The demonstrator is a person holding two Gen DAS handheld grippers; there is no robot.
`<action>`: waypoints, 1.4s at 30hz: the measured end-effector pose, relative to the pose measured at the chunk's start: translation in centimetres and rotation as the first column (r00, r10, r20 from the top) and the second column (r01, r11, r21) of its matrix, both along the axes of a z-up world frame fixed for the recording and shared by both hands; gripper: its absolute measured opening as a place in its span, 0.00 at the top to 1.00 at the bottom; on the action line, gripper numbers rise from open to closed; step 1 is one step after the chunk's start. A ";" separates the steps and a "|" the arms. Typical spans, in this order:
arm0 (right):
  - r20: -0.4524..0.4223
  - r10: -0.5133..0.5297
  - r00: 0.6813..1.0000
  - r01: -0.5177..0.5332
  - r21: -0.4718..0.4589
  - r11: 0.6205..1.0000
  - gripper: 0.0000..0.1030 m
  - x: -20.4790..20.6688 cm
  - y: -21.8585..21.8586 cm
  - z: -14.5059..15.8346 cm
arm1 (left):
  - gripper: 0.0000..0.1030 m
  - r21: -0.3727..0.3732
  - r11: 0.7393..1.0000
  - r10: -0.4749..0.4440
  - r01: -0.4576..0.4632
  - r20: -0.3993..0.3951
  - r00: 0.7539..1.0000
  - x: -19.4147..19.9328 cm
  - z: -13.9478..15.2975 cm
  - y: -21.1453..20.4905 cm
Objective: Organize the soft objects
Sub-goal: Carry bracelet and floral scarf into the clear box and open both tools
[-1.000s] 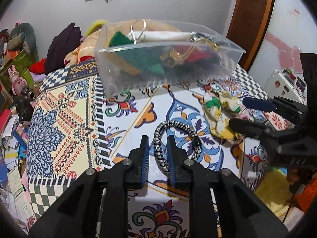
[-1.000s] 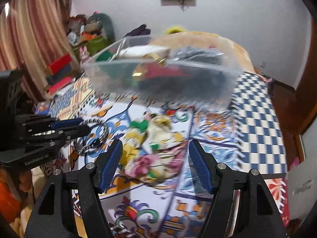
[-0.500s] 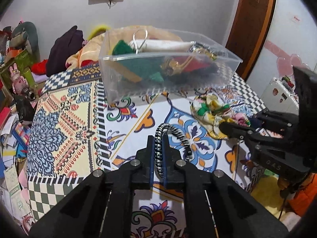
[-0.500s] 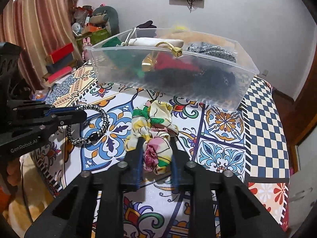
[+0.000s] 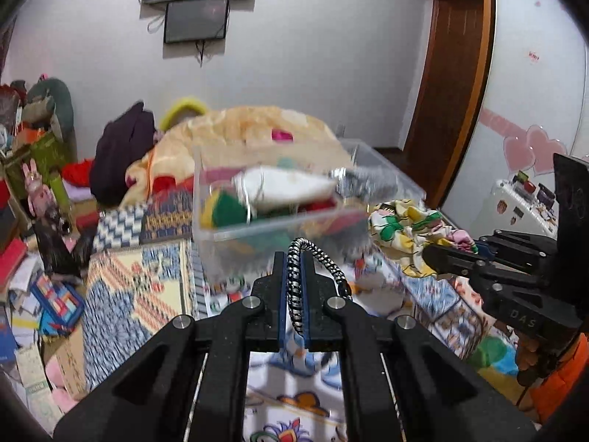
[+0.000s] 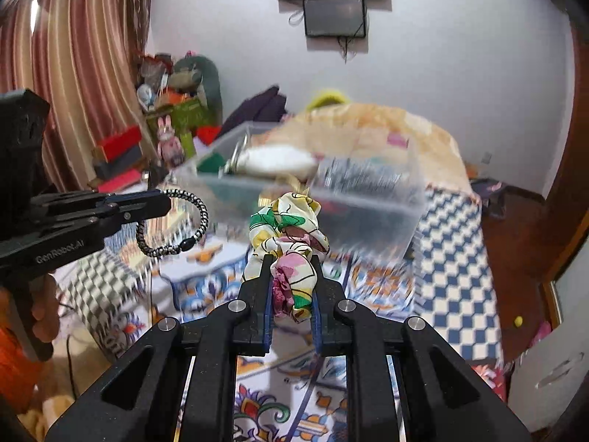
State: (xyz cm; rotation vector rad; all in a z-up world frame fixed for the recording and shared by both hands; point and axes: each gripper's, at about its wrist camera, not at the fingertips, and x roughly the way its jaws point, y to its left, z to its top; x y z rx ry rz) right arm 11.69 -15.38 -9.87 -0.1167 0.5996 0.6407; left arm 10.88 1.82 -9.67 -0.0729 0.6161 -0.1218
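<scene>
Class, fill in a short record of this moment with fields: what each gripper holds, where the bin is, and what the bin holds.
left gripper: shut on braided band
right gripper: shut on floral scrunchie
both items: lifted off the bedspread
bin: clear plastic, ahead of both grippers, on the bedspread
bin contents: white, green and red soft items; details blurred

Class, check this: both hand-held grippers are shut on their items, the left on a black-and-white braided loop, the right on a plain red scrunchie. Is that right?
Not quite. The right hand-held gripper is shut on a floral scrunchie, white with green, yellow and pink, as the right wrist view shows. The left hand-held gripper is indeed shut on the black-and-white braided loop.
</scene>
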 end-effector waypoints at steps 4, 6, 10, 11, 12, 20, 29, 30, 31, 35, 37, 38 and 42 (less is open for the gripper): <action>0.052 -0.022 0.998 0.021 0.025 0.999 0.86 0.8 -0.2 2.0 | 0.95 -0.001 1.000 0.013 -0.013 0.053 0.999 1.0 1.6 0.1; 0.070 -0.035 0.997 0.033 0.036 0.999 0.86 1.4 -0.4 2.7 | 0.95 0.000 1.000 0.023 -0.023 0.073 0.997 1.7 2.2 0.1; 0.091 -0.056 0.994 0.052 0.050 0.997 0.86 2.6 -0.3 3.7 | 0.95 -0.010 0.999 0.037 -0.036 0.103 0.994 3.5 3.3 0.3; 0.093 -0.060 0.994 0.055 0.054 0.997 0.86 2.9 -0.3 3.8 | 0.95 -0.012 0.999 0.039 -0.038 0.111 0.993 3.8 3.5 0.4; 0.095 -0.064 0.993 0.059 0.055 0.997 0.86 3.2 -0.1 3.8 | 0.95 -0.010 0.999 0.043 -0.042 0.117 0.992 4.3 3.7 0.3; 0.082 -0.074 0.994 0.069 0.062 0.996 0.86 5.7 1.2 3.4 | 0.95 0.014 0.998 0.065 -0.068 0.140 0.988 7.1 3.8 0.0; 0.032 -0.069 0.997 0.068 0.036 0.997 0.86 8.0 3.0 1.8 | 0.95 0.003 0.996 0.088 -0.089 0.079 0.993 10.0 1.6 0.0; 0.025 -0.068 0.997 0.067 0.034 0.997 0.86 8.2 3.1 1.7 | 0.95 0.005 0.996 0.089 -0.089 0.071 0.993 10.2 1.3 0.0; 0.015 -0.065 0.998 0.065 0.030 0.997 0.86 8.5 3.3 1.3 | 0.95 0.004 0.996 0.089 -0.089 0.063 0.994 10.5 1.0 0.0; -0.013 -0.070 0.997 0.070 0.009 0.998 0.83 9.0 4.0 0.2 | 0.95 0.009 0.996 0.085 -0.085 0.023 0.996 11.4 -0.3 0.0; -0.025 -0.077 0.997 0.077 -0.001 0.997 0.83 9.2 4.0 -0.3 | 0.94 0.011 0.997 0.078 -0.077 -0.013 0.997 11.7 -0.9 -0.1; -0.029 -0.081 0.996 0.081 -0.004 0.997 0.83 9.3 4.0 -0.5 | 0.94 0.011 0.997 0.076 -0.076 -0.020 0.997 11.8 -1.1 -0.2; -0.038 -0.088 0.995 0.088 -0.016 0.996 0.75 9.2 3.9 -0.8 | 0.87 0.026 0.997 0.076 -0.075 -0.047 0.996 11.7 -1.9 -0.2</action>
